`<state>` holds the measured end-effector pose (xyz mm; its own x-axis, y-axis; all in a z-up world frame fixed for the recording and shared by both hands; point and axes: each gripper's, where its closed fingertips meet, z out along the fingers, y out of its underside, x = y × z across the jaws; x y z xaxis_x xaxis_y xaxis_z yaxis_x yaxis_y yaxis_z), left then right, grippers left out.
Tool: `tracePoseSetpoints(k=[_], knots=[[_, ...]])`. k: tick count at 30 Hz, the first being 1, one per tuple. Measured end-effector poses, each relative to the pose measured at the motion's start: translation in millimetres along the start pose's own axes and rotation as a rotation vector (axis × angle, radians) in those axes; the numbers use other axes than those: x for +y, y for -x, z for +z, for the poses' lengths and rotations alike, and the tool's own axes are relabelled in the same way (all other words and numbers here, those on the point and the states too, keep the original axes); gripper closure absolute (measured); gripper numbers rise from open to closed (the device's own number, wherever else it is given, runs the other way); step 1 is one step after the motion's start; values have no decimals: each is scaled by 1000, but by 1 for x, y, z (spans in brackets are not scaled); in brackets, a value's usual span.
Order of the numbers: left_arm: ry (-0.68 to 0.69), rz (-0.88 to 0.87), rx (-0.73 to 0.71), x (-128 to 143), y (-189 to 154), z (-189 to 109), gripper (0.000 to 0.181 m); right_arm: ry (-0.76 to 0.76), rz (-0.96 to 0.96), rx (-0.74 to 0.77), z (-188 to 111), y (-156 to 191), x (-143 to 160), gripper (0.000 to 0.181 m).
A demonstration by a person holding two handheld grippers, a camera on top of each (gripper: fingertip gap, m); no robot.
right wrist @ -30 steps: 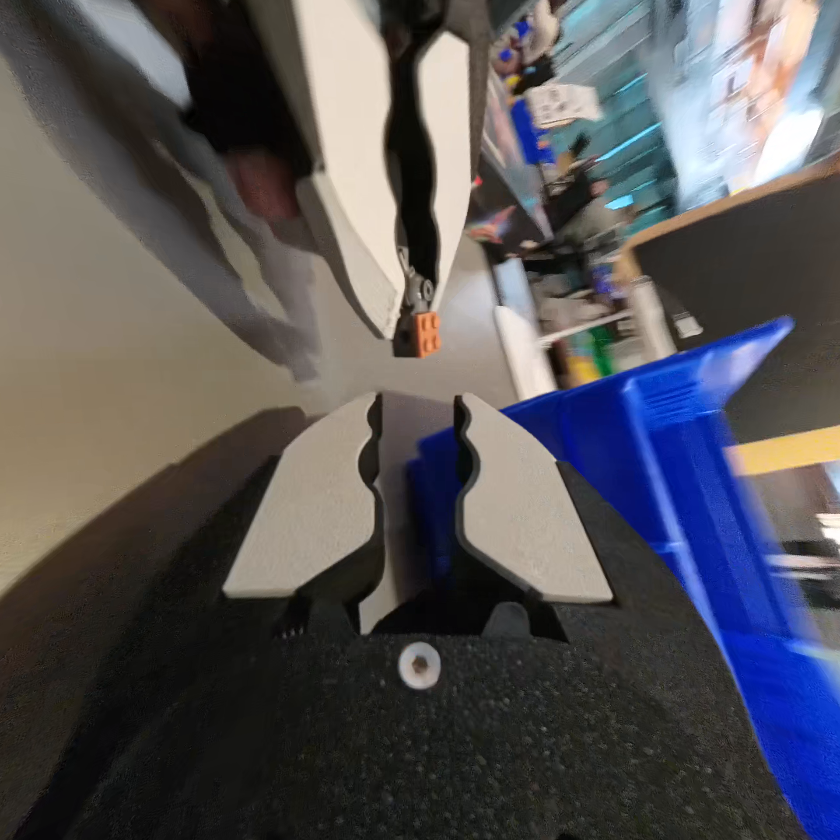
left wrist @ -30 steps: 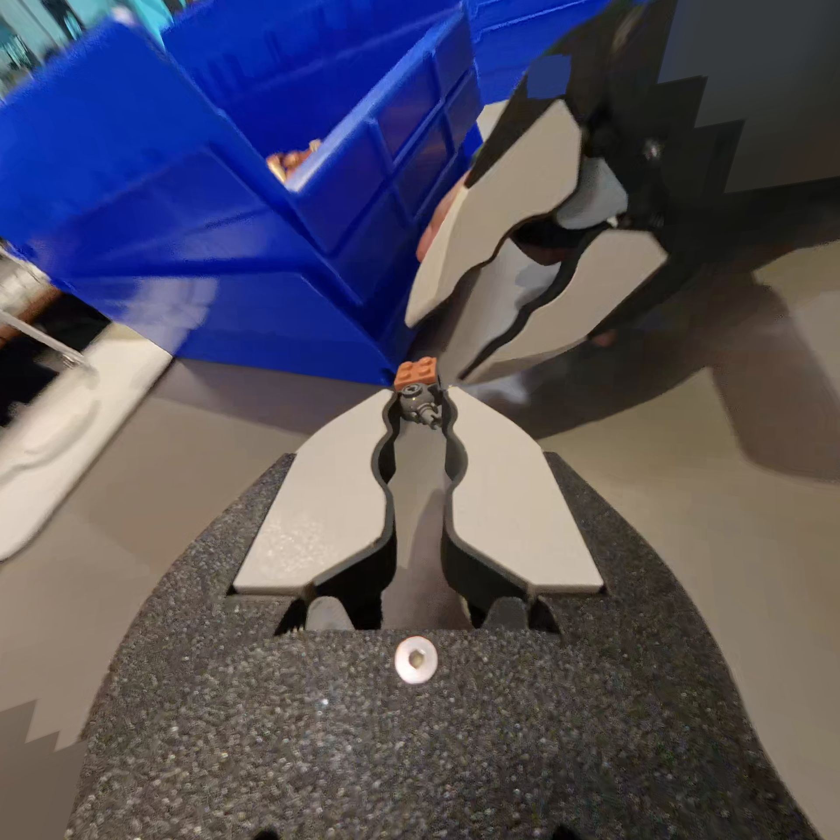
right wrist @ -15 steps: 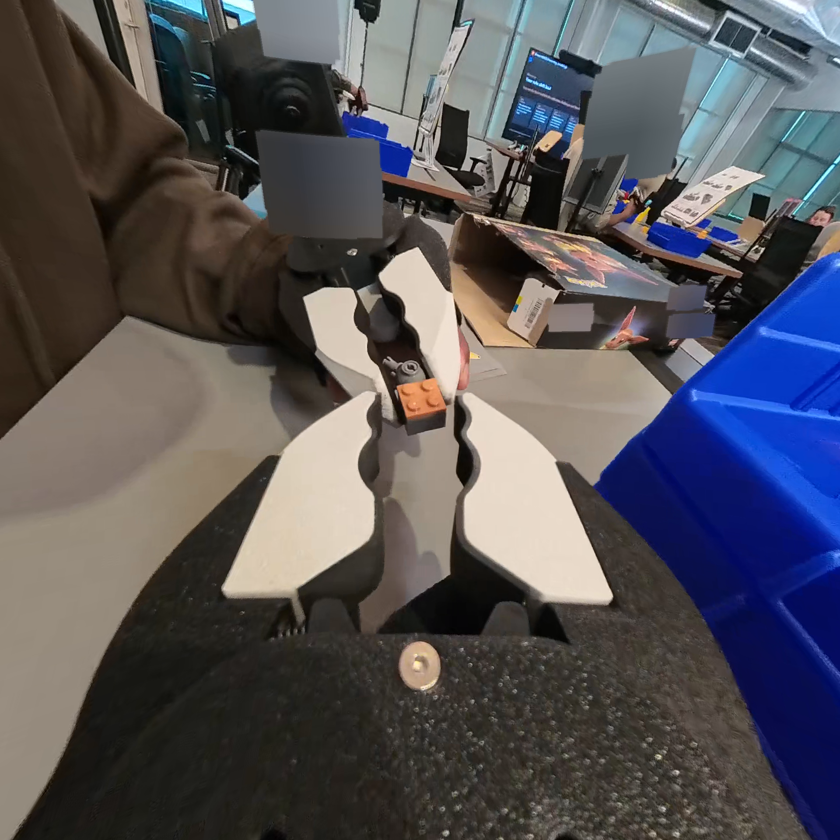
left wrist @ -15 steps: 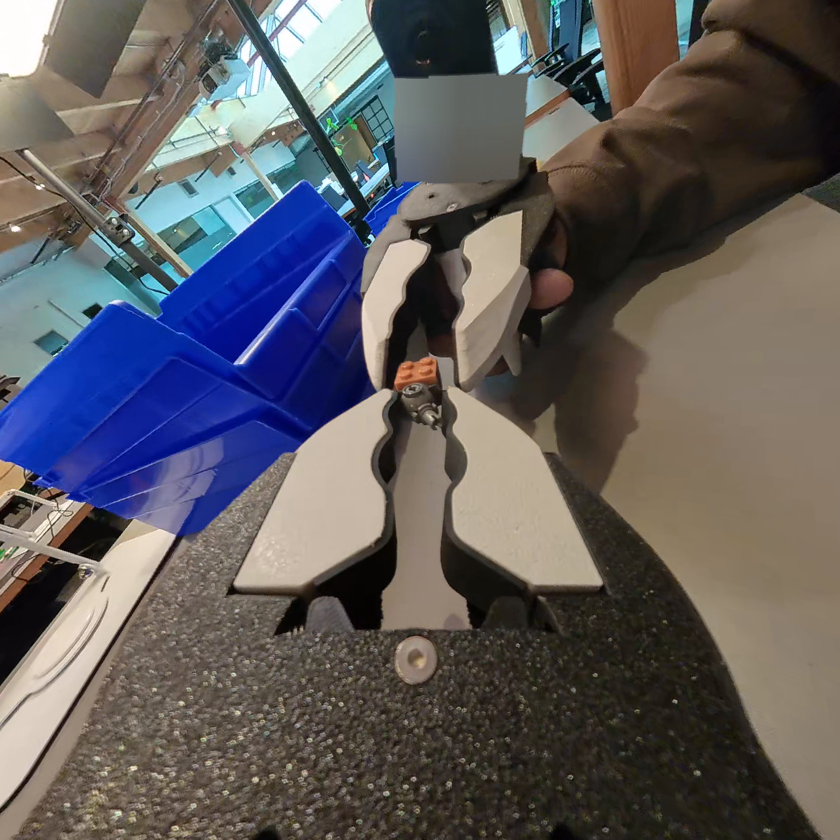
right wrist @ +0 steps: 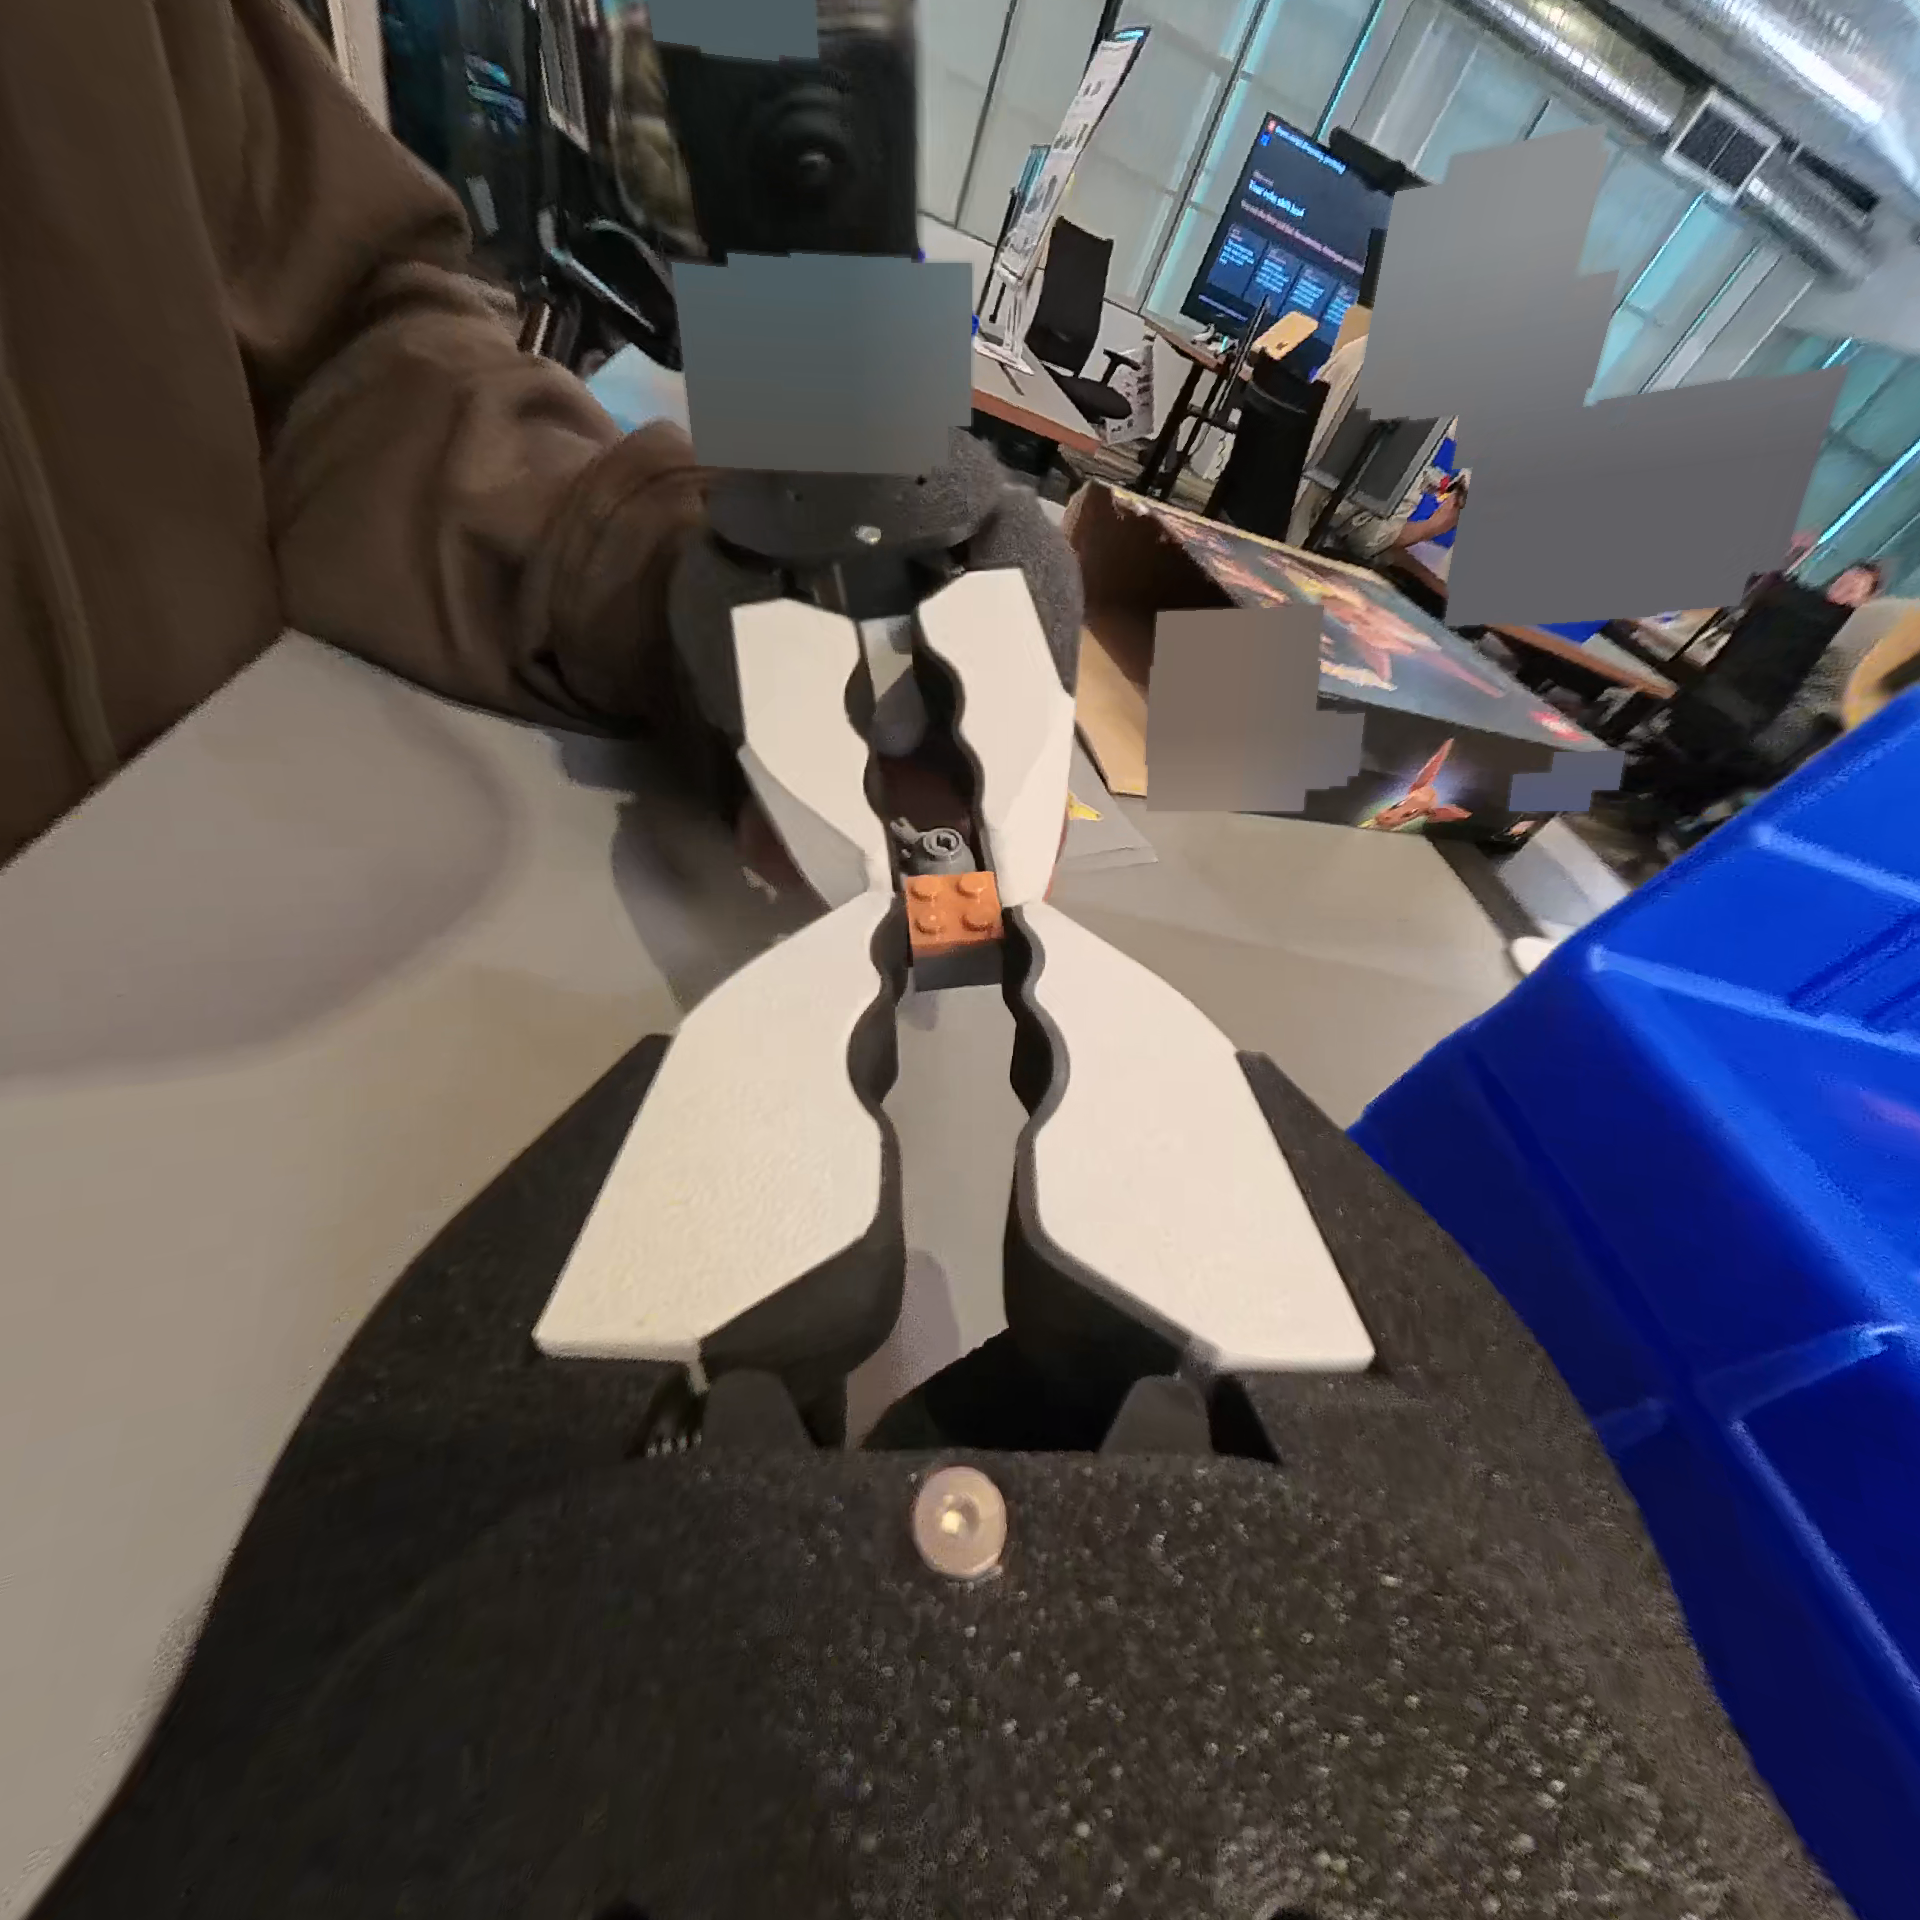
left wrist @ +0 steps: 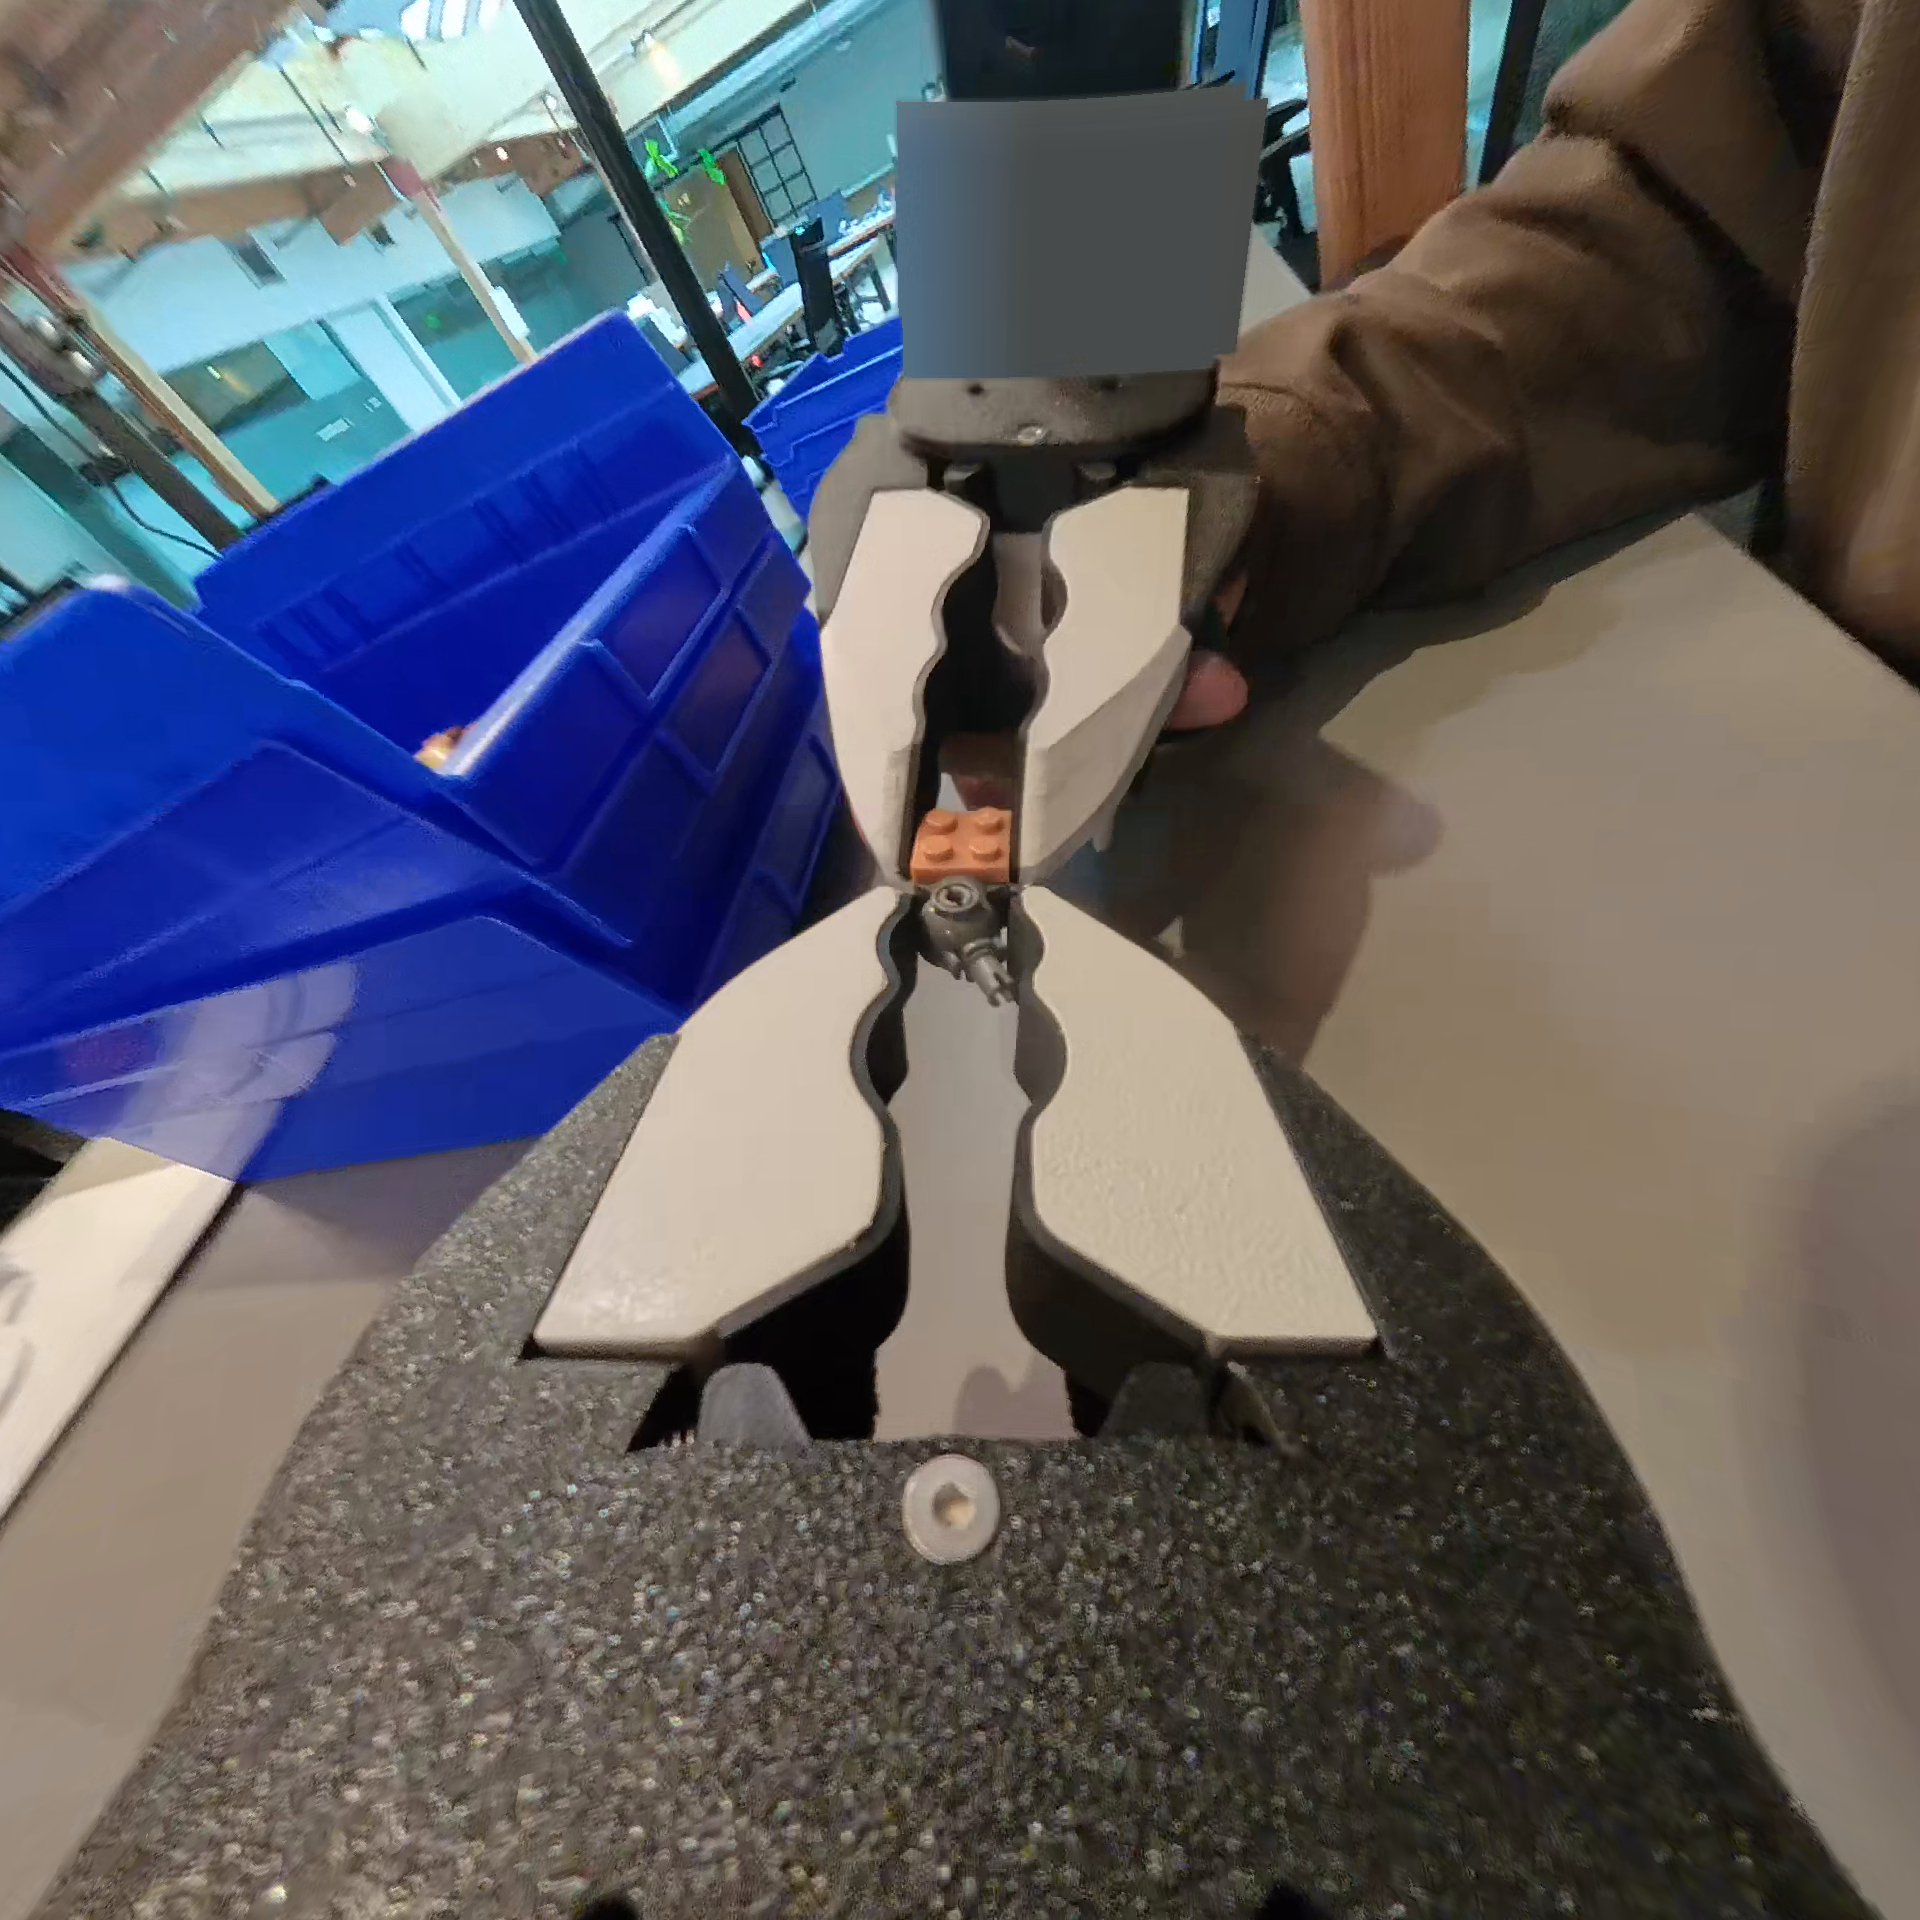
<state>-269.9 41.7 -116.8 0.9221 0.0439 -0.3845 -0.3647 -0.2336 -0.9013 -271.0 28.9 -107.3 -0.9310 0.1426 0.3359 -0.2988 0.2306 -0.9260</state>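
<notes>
In the left view, the left tongs (left wrist: pixel 958 914) pinch a grey part (left wrist: pixel 961 923) with an orange brick (left wrist: pixel 961 844) stuck on it, up above the bench (left wrist: pixel 1610 935) by 2 blue bins (left wrist: pixel 312 883). The right tongs (left wrist: pixel 961 826) have come in tip to tip. In the right view, they were spread before and now squeeze the brick (right wrist: pixel 951 914), so both tongs hold the 1 joined piece.

The blue bin (right wrist: pixel 1683 1195) runs off the right edge. The little thing inside the far blue bin (left wrist: pixel 436 746) is too small to tell.
</notes>
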Motion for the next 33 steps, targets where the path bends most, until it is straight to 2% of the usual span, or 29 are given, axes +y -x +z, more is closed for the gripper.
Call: tracePoseSetpoints(k=[5,12,15,18,22,26,33], knots=[[15,-151,71,3,-4,2,165,34,-231,56,-1,3,0,165],[58,-262,112,12,-6,4,167,120,-521,135,-1,4,4,164],[16,-243,60,9,2,4,167,86,-452,165,-2,-2,2,164],[-39,-194,-16,5,12,0,167,26,-305,186,-4,-11,-3,164],[-39,-75,-97,4,20,-3,161,-35,-93,150,-4,-16,-5,164],[-41,14,-110,2,16,-1,161,-105,52,86,-1,-12,-8,164],[-61,-19,-94,2,14,-1,164,-149,122,70,0,-12,-7,164]])
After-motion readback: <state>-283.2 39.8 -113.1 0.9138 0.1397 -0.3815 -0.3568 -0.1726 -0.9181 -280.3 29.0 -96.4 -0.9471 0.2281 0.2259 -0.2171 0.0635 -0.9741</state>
